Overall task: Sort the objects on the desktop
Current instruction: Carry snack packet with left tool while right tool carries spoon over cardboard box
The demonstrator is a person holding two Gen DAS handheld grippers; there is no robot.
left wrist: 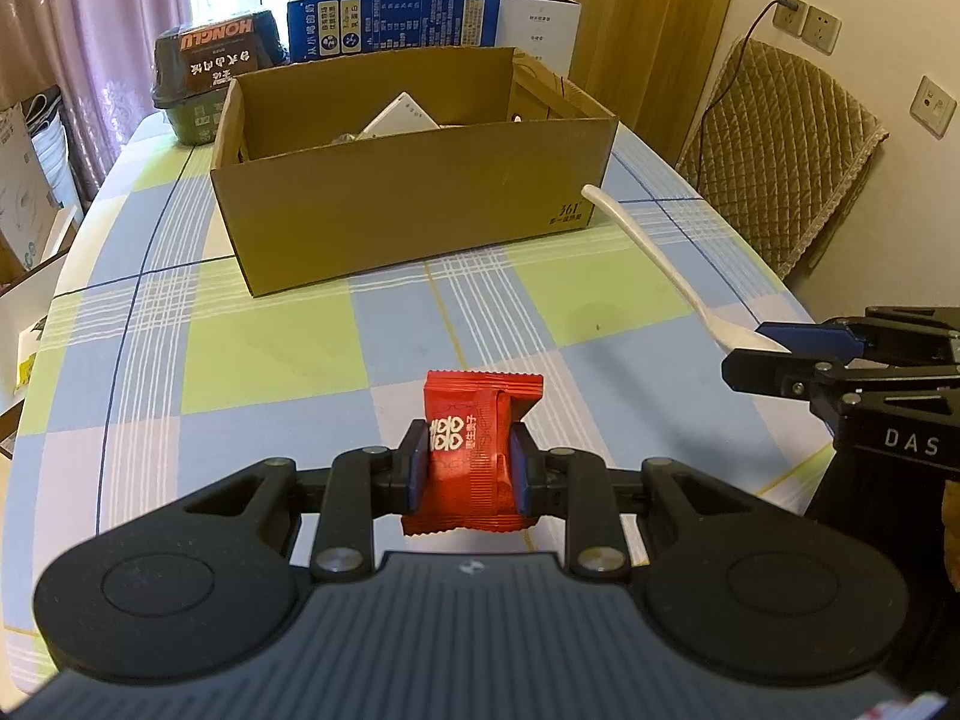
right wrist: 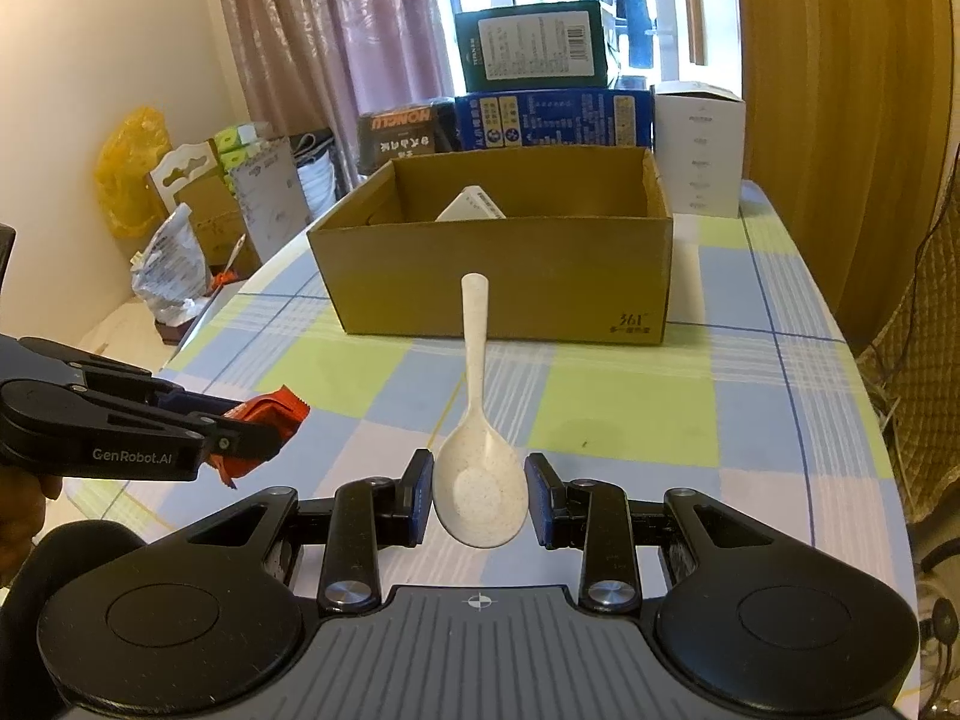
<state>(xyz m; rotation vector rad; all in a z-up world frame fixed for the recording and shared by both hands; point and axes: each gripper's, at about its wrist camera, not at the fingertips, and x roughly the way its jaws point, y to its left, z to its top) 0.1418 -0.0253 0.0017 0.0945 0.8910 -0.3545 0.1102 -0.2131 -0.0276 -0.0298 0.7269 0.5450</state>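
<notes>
In our left gripper (left wrist: 468, 468) we hold a red candy packet (left wrist: 474, 450), pinched across its middle between the 2 blue pads, one pressed on each side. The crimped top edge of the packet stands above the fingertips and its lower edge sticks out beneath them, nearer to us. From the right wrist view the same packet (right wrist: 264, 426) shows at the left, crumpled in the tips of the left gripper (right wrist: 240, 438) and lifted above the checked tablecloth (right wrist: 630, 408).

In our right gripper (right wrist: 479, 498) sits a cream speckled spoon (right wrist: 480, 468). Its bowl lies between the 2 pads with the hollow facing up, and its handle points away from us toward the far side of the table. The left pad touches the bowl; at the right pad we see a thin gap, so we cannot tell whether the jaws are truly clamped on it. From the left wrist view, the bowl end of the spoon (left wrist: 660, 264) goes in between the 2 fingers of the right gripper (left wrist: 762, 348) at the right edge.

Far from us stands an open cardboard box (right wrist: 498, 276), with a white item (right wrist: 474, 204) leaning inside it. Both the spoon and the packet are near us and well apart from the box. Behind the box are stacked cartons (right wrist: 540, 78).
</notes>
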